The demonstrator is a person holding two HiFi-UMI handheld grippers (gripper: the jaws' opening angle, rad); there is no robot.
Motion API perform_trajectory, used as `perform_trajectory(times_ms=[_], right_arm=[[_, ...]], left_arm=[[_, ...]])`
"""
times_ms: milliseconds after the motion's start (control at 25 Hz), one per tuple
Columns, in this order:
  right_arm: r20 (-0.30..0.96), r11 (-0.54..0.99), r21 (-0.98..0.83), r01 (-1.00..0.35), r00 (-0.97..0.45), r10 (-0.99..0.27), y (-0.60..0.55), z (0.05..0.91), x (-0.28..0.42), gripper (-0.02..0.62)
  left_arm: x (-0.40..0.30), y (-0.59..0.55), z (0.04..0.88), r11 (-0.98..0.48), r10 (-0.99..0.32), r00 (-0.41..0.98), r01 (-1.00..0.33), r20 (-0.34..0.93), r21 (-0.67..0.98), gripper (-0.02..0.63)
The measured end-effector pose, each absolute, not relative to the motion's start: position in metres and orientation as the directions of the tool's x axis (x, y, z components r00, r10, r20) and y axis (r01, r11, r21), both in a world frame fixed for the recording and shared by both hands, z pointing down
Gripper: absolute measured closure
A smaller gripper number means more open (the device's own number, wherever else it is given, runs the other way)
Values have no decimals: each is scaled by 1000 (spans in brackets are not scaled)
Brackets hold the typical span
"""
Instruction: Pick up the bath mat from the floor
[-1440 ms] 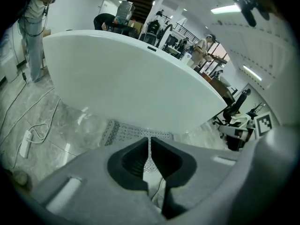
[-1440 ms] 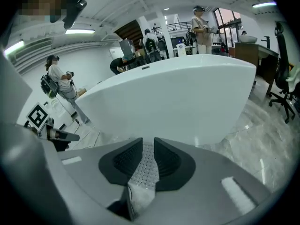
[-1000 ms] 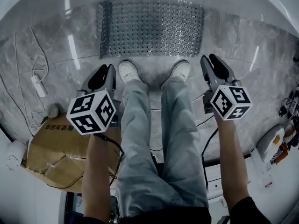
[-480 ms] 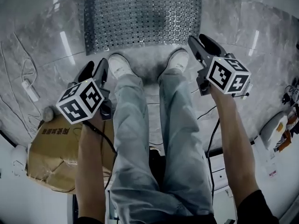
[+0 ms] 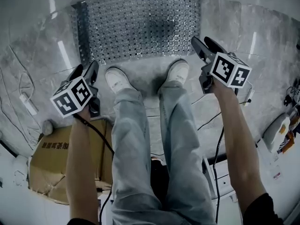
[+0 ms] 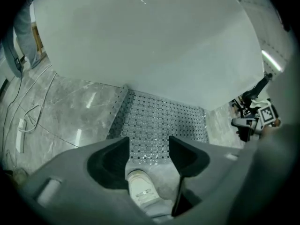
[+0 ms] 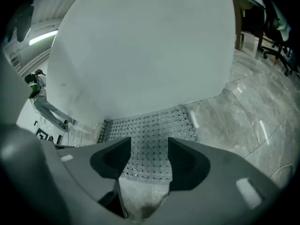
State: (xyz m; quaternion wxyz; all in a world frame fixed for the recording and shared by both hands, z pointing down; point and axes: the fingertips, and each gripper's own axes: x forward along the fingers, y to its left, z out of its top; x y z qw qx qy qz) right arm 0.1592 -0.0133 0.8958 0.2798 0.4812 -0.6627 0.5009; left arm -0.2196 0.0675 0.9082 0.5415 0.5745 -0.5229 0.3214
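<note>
Here the left gripper (image 5: 84, 70) hangs at the seven-o'clock corner of the bath mat (image 5: 140, 25), the right gripper (image 5: 202, 41) at five o'clock; both pairs of jaws have just been opening and stand apart, empty.

Glossy grey marble floor (image 5: 262, 46) beside white tub (image 6: 150, 41).

bath mat (image 5: 140, 25): grey, dotted | floor (image 5: 40, 71): grey marble | shoes (image 5: 117, 78): white | jeans (image 5: 131, 139): pale blue
</note>
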Motion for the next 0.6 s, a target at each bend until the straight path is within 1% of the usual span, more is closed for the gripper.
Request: perform_trajectory(times_ms=[160,280,400,560,600], right_arm=[[867,26,-382,-924,-368,-336,-15,913,179,337],[889,61,-348,-935,-350,-294,-15,928,195,333],[908,103,-332,-938,-347,-236,-5,945,196,328],[931,175,-289,-941,-319,-176,1,965,208,319],[934,180,-283,-942,-313,-172,1,969,209,318]], left_arm=[[-232,66,933,125,-222,214,-961,951,245,333],[-240,56,947,92,-224,181,-974,958,206,332],[-256,44,961,44,-216,155,-985,964,168,333],[-257,45,997,-8,-139,148,-989,979,149,329],[-258,45,1005,-28,-117,141,-990,983,138,320]])
